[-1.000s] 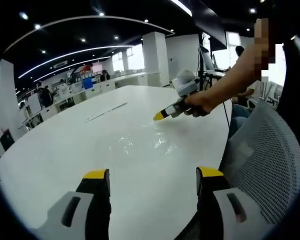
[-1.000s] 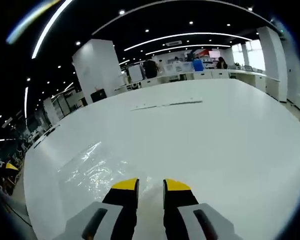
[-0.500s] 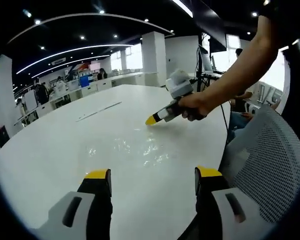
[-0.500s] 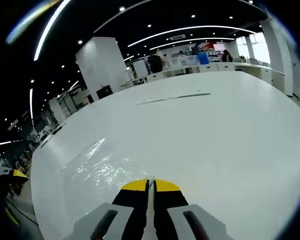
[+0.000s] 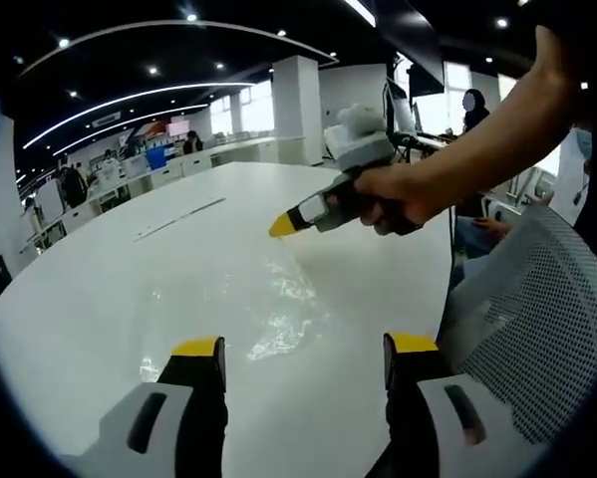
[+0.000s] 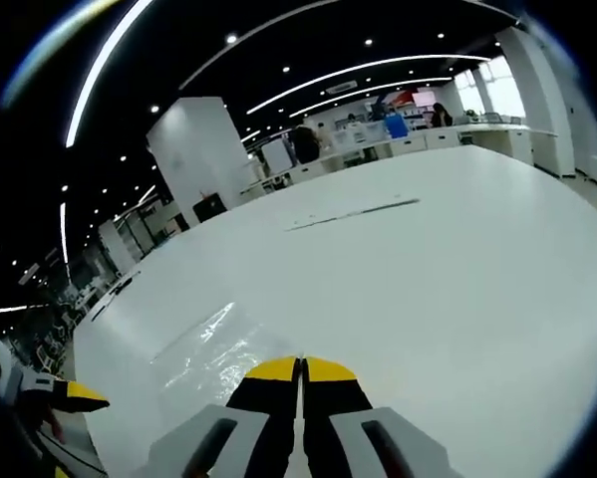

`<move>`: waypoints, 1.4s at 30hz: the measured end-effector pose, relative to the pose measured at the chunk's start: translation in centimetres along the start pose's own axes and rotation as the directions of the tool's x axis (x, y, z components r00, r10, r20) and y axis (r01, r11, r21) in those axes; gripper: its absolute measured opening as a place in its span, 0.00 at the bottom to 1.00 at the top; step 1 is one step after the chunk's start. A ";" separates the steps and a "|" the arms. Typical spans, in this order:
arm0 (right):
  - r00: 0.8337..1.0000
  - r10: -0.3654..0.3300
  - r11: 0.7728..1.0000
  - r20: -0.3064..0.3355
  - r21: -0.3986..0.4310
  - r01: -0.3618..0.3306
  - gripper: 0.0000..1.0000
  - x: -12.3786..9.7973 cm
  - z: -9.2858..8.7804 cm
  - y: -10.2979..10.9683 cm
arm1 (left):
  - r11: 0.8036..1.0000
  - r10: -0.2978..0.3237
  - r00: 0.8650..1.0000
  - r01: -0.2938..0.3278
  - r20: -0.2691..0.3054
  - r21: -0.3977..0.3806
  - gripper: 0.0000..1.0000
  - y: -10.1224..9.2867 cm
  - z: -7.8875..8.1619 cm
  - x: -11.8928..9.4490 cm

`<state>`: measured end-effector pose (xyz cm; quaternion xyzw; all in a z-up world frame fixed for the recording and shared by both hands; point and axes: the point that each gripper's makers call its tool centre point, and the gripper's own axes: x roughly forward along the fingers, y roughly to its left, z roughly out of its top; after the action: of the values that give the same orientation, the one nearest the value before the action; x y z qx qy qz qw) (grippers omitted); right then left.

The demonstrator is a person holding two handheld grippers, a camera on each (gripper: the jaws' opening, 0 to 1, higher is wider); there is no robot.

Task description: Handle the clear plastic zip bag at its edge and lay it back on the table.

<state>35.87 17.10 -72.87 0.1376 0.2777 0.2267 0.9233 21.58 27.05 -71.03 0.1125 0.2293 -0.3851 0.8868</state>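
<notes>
Clear plastic zip bag (image 5: 278,309) now lifts off the white table (image 5: 99,289) at one edge, right gripper (image 6: 300,366) clenched on it (jaws were apart a second ago); left gripper (image 5: 298,349) gapes, empty.

White glossy table (image 5: 99,289) with a rounded edge, large. Clear plastic zip bag (image 5: 278,309) lies on it near the table's rounded near edge, crinkled, catching glare; in the right gripper view the bag (image 6: 213,349) sits on the table (image 6: 447,259) toward that same edge. Far past the bag, a thin long strip (image 5: 181,216) lies flat on the tabletop, well apart from it; same strip (image 6: 353,213) in the right gripper view.
</notes>
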 end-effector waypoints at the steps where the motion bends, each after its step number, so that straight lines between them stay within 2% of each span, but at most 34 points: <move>1: 1.000 -0.001 1.000 0.003 0.009 0.000 0.00 -0.2 0.1 0.2 | 1.000 -0.003 1.000 0.003 0.000 0.002 0.63 -0.2 0.1 0.2; 9: 0.999 -0.025 0.999 0.026 0.036 0.024 0.00 -1.2 0.8 0.9 | 0.999 -0.019 1.000 0.019 -0.011 0.039 0.62 -1.4 0.5 1.9; 12: 0.998 -0.061 0.994 0.022 0.091 0.059 0.00 -1.5 0.7 0.9 | 0.998 -0.025 0.999 0.026 -0.021 0.058 0.61 -1.8 0.4 2.6; 16: 0.995 -0.095 0.989 0.000 0.115 0.095 0.00 -1.9 0.4 1.1 | 0.996 -0.033 0.998 0.037 -0.044 0.079 0.61 -2.4 -0.1 3.5; 22: 0.992 -0.128 0.963 0.014 0.239 0.121 0.00 -2.6 0.3 1.7 | 0.991 -0.034 0.997 0.043 -0.075 0.124 0.59 -3.0 -0.8 4.4; 27: 0.990 -0.136 0.952 0.020 0.278 0.125 0.00 -2.7 0.4 2.1 | 0.990 -0.028 0.996 0.040 -0.086 0.138 0.58 -3.0 -1.0 4.8; 30: 0.991 -0.134 0.925 0.022 0.363 0.117 0.00 -3.0 0.5 2.7 | 0.989 -0.022 0.995 0.035 -0.093 0.145 0.57 -2.9 -1.2 4.9; 34: 0.992 -0.127 0.916 0.025 0.387 0.107 0.00 -3.3 0.7 3.1 | 0.987 -0.008 0.994 0.026 -0.112 0.160 0.54 -2.6 -1.7 5.0; 37: 0.992 -0.120 0.908 0.028 0.406 0.098 0.00 -3.6 0.9 3.4 | 0.983 0.004 0.992 0.019 -0.123 0.181 0.51 -2.2 -2.1 4.8; 42: 0.993 -0.112 0.910 0.030 0.405 0.090 0.00 -3.7 1.0 3.4 | 0.968 0.024 0.991 0.011 -0.135 0.250 0.32 -1.5 -2.3 4.2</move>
<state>32.49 18.06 -69.08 0.3163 0.3006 0.1127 0.8927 22.26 24.24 -75.11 0.2503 0.2390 -0.3994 0.8489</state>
